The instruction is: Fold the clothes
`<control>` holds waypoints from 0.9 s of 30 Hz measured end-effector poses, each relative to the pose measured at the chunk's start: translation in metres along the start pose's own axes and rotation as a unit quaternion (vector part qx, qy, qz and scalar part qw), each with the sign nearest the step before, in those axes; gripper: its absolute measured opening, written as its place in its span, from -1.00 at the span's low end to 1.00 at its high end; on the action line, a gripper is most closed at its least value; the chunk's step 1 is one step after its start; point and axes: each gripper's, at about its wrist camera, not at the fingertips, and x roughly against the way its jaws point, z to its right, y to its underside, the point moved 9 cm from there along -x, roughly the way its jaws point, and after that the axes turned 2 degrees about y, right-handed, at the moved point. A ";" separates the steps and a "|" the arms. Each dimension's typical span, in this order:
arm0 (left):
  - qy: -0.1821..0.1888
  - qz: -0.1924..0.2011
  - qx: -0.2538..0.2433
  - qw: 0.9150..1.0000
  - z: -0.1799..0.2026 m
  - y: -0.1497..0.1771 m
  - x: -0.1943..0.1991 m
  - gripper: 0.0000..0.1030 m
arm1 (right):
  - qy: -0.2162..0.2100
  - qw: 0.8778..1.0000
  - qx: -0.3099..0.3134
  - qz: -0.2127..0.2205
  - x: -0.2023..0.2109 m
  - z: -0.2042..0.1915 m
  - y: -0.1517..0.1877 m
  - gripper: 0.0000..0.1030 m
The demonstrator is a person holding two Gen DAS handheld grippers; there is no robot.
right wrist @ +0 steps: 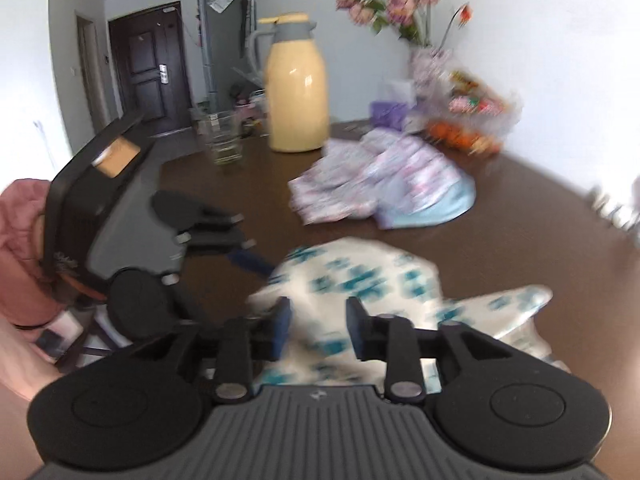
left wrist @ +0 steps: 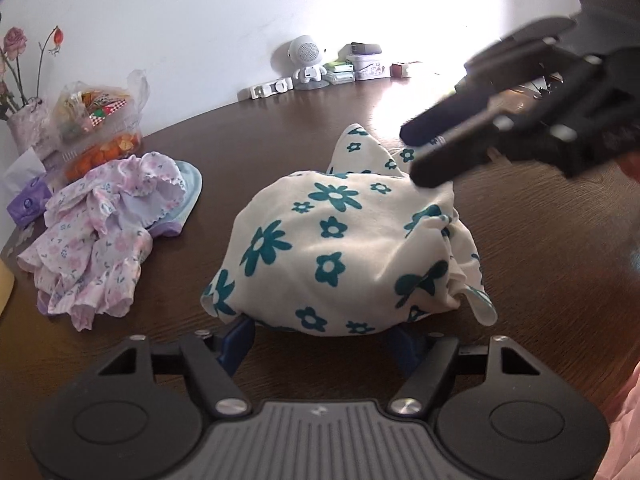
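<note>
Directly ahead, flowered garment [left wrist: 344, 248] bunched between spread left claw [left wrist: 320, 340], unpinched.

Both wrist views close, angled down over table [left wrist: 540, 240]; shared: flowered garment [left wrist: 344, 248], pink clothes pile [right wrist: 372, 184].

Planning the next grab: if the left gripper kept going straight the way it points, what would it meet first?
Most likely the crumpled white cloth with teal flowers: it lies right ahead of the left gripper, its near edge already over the open fingertips.
</note>
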 end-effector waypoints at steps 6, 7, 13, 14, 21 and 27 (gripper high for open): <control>-0.006 -0.001 -0.009 1.000 0.001 -0.001 -0.001 0.37 | 0.081 0.985 0.126 -0.081 -0.026 0.025 0.018 -0.51; -0.009 0.001 -0.013 1.000 0.002 -0.003 0.000 0.36 | 0.082 0.982 0.141 -0.095 -0.031 0.026 0.022 -0.51; -0.017 0.020 -0.044 0.999 0.007 -0.026 0.011 0.33 | 0.076 0.972 0.182 -0.128 -0.050 0.020 0.036 -0.74; -0.018 0.023 -0.053 0.998 0.007 -0.031 0.013 0.33 | 0.074 0.973 0.179 -0.128 -0.052 0.020 0.037 -0.74; -0.016 0.036 -0.126 0.991 0.019 -0.079 0.014 0.33 | 0.003 0.993 0.043 -0.113 -0.046 0.048 0.038 -0.82; 0.000 0.041 -0.187 0.982 0.043 -0.127 -0.006 0.37 | -0.028 0.995 -0.033 -0.088 -0.037 0.072 0.046 -0.84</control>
